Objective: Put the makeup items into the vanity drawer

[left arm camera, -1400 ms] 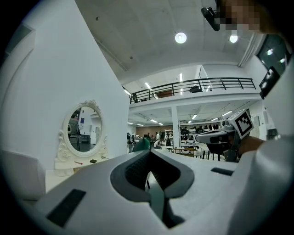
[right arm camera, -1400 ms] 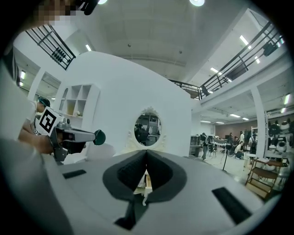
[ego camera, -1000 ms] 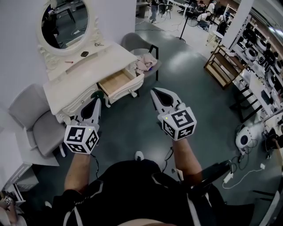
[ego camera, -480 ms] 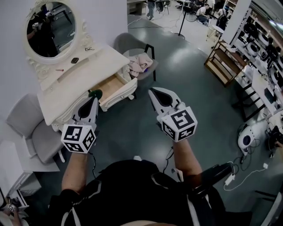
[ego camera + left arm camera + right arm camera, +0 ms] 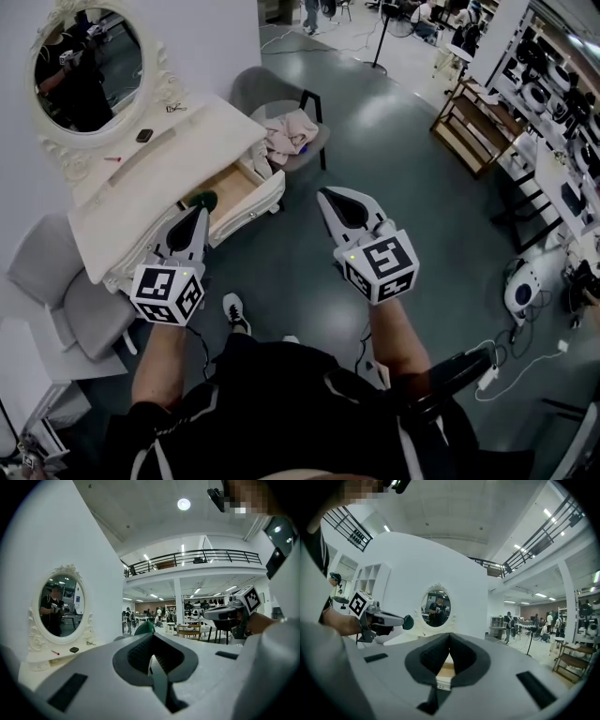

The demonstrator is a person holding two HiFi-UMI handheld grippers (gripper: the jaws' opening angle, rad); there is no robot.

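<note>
- A large indoor hall is seen from above, with a glossy dark grey floor (image 5: 300,253) and a white wall (image 5: 211,33) at the upper left.
- A white vanity table (image 5: 141,187) stands against that wall, with an ornate oval mirror (image 5: 89,67) above it. The mirror reflects a person in dark clothes.
- The vanity's drawer (image 5: 255,201) is pulled out, showing a bare wooden bottom.
- The left gripper (image 5: 201,212) has its jaws pressed together on a dark green round item (image 5: 204,199) at their tips.
- From above, that green item overlaps the left end of the open drawer. Whether it is inside or above the drawer cannot be told.
- The right gripper (image 5: 327,194) is held over the floor to the right of the drawer, tips closed with nothing between them.
- On the vanity's raised back ledge lie a small dark item (image 5: 143,135) and a thin red item (image 5: 112,159), apart from each other.
- A grey chair (image 5: 267,89) just beyond the drawer holds a crumpled pink cloth (image 5: 291,131).
- A second grey chair (image 5: 56,281) stands at the vanity's near-left end.
- A wooden shelf unit (image 5: 473,131) stands well off to the right, with benches of equipment behind it.
- The left gripper view shows an upper balcony with a dark railing (image 5: 197,554), ceiling lights, and distant people.
</note>
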